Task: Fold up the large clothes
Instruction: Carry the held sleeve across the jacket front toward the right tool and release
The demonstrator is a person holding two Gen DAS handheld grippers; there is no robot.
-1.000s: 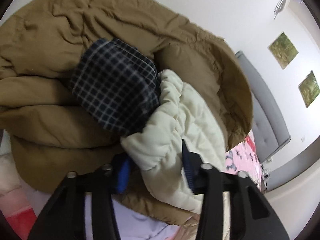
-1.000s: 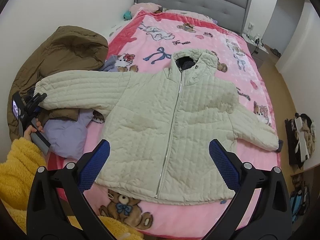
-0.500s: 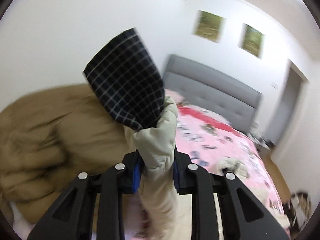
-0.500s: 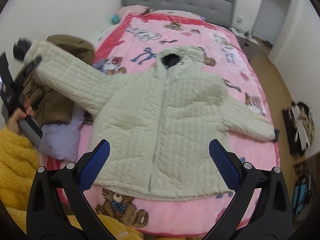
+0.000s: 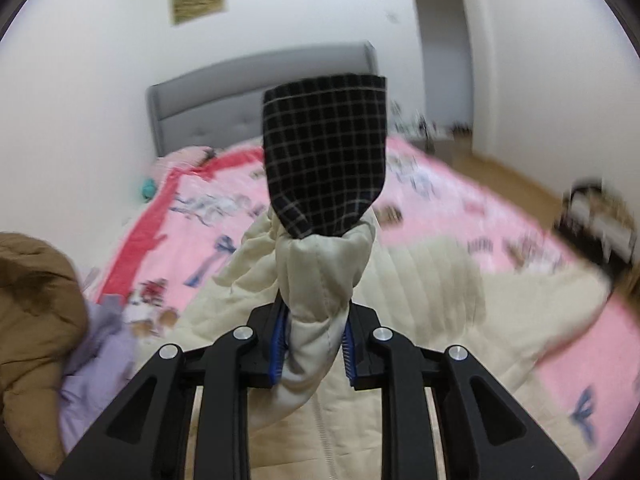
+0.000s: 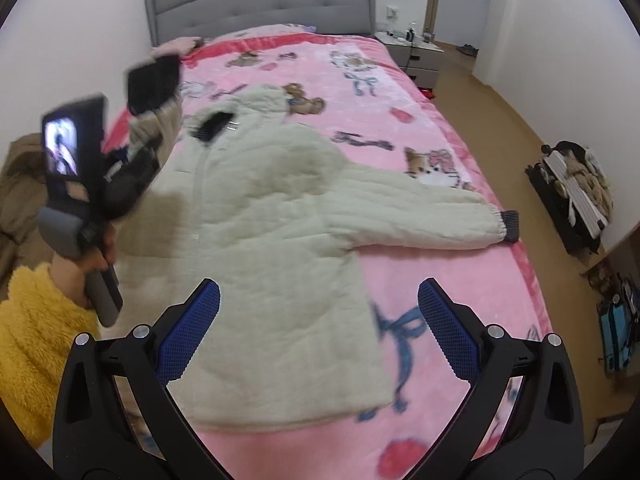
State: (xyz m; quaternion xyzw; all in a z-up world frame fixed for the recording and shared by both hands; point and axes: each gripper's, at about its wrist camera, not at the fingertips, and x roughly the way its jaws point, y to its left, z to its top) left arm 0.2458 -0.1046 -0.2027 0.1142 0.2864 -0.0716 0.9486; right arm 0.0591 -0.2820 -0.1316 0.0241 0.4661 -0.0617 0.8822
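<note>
Left gripper (image 5: 314,354) jaws are pinching the puffy cream jacket (image 6: 280,216) sleeve near its cuff; right gripper (image 6: 318,330) jaws are hanging wide, empty. Soft, bulky stuff.

Left tool (image 5: 314,346) clamped on sleeve (image 5: 316,280), right tool (image 6: 318,330) wide apart.

Both wrist views look down the bed toward its grey padded headboard (image 5: 256,92), sharing the cream quilted jacket (image 6: 280,216).
</note>
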